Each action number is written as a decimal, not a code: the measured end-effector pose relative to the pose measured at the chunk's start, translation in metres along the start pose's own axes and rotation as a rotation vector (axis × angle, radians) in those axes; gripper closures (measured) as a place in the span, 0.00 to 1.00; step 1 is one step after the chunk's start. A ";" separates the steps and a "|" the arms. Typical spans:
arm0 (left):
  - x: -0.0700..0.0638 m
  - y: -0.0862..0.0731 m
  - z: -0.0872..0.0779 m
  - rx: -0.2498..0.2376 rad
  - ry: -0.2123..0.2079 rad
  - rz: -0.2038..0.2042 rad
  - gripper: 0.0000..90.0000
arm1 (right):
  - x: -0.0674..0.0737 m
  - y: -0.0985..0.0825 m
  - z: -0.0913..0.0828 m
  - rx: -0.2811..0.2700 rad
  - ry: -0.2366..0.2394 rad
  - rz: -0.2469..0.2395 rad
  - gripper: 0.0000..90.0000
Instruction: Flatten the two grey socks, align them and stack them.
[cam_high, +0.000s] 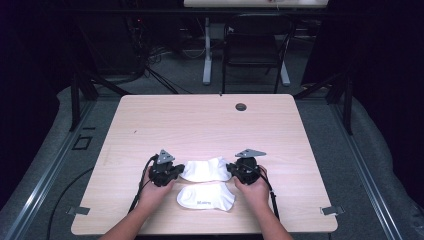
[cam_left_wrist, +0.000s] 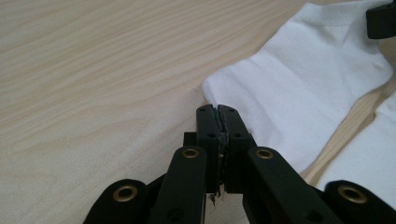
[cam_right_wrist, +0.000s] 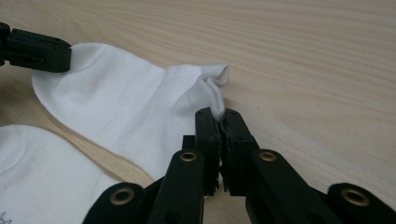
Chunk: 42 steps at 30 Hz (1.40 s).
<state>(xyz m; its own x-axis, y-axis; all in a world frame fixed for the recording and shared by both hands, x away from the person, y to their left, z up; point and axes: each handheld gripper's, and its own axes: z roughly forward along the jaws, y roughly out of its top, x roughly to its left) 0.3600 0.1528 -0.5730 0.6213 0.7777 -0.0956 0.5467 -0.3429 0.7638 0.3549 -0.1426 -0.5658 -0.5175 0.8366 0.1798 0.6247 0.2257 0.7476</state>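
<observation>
I see two white socks on the pale wooden desk (cam_high: 200, 120), low in the centre of the high view, one above the other and lying just apart. The upper sock (cam_high: 205, 169) stretches flat between my two tools. My left tool (cam_high: 176, 171) sits at that sock's left end; in the left gripper view its jaws are pressed together at the sock's edge (cam_left_wrist: 299, 93), and a sliver of fabric seems caught between them, though I cannot tell for sure. My right tool (cam_high: 234, 170) is at the sock's right end; in the right gripper view its jaws are closed on a puckered fold of the sock's white cloth (cam_right_wrist: 140, 112), which rises out from between them. The lower sock (cam_high: 206, 197) lies loose nearer the bottom of the frame, with faint grey print on it, touched by neither tool. A small dark round grommet (cam_high: 241, 107) sits in the upper right of the desk.
</observation>
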 end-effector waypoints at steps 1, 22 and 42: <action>0.000 0.000 0.000 0.000 0.000 0.000 0.98 | 0.001 0.001 -0.001 -0.005 0.002 -0.003 0.97; -0.013 0.010 -0.035 -0.069 -0.034 0.029 0.98 | 0.015 0.009 -0.034 -0.038 0.029 -0.005 0.97; -0.033 -0.012 -0.067 -0.074 -0.104 0.033 0.98 | 0.050 -0.006 -0.065 -0.027 0.093 -0.057 0.97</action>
<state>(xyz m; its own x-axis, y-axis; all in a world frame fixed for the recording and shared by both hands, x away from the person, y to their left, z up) 0.2953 0.1665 -0.5361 0.6952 0.7066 -0.1317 0.4839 -0.3247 0.8126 0.2871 -0.1352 -0.5196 -0.6043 0.7727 0.1941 0.5772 0.2566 0.7752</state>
